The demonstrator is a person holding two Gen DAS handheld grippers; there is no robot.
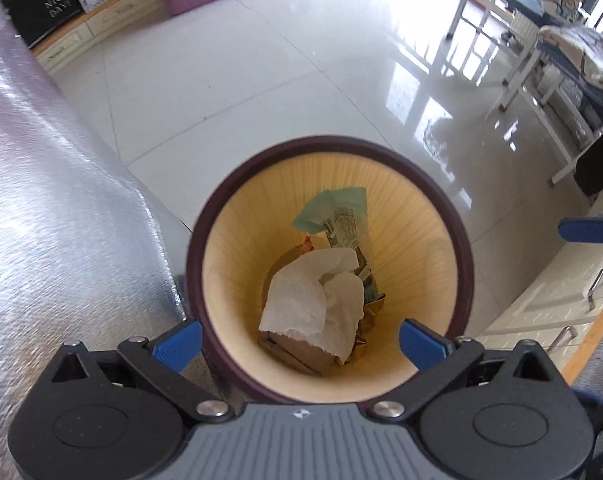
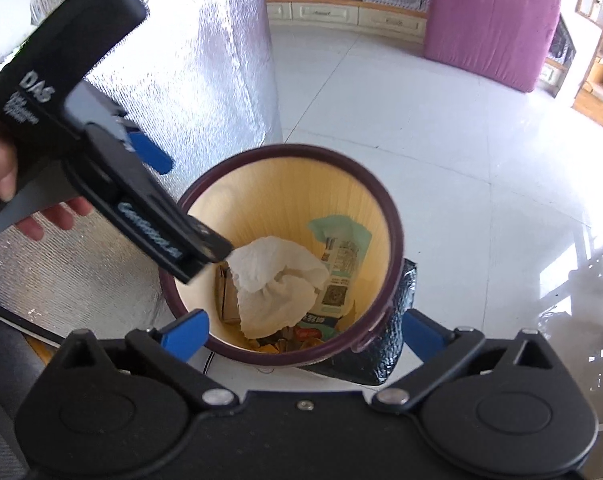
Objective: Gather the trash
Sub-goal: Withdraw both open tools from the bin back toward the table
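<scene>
A round trash bin (image 1: pixel 457 236) with a dark maroon rim and yellow inside stands on the floor; it also shows in the right wrist view (image 2: pixel 395 232). Inside lie a crumpled white tissue (image 1: pixel 313 308) (image 2: pixel 277 280), a green printed wrapper (image 1: pixel 341 216) (image 2: pixel 341 252) and brown cardboard scraps (image 1: pixel 297 352). My left gripper (image 1: pixel 301 340) hangs over the bin, open and empty; its body also shows in the right wrist view (image 2: pixel 169 196). My right gripper (image 2: pixel 301 336) is open and empty above the bin's near rim.
A silver foil-covered surface (image 1: pixel 49 208) (image 2: pixel 197 64) stands left of the bin. A black bag (image 2: pixel 385 344) lies behind the bin. A pink cushion (image 2: pixel 489 20), cream drawers (image 1: pixel 553 296) and white chairs (image 1: pixel 517 72) ring the glossy tiled floor (image 1: pixel 261 80).
</scene>
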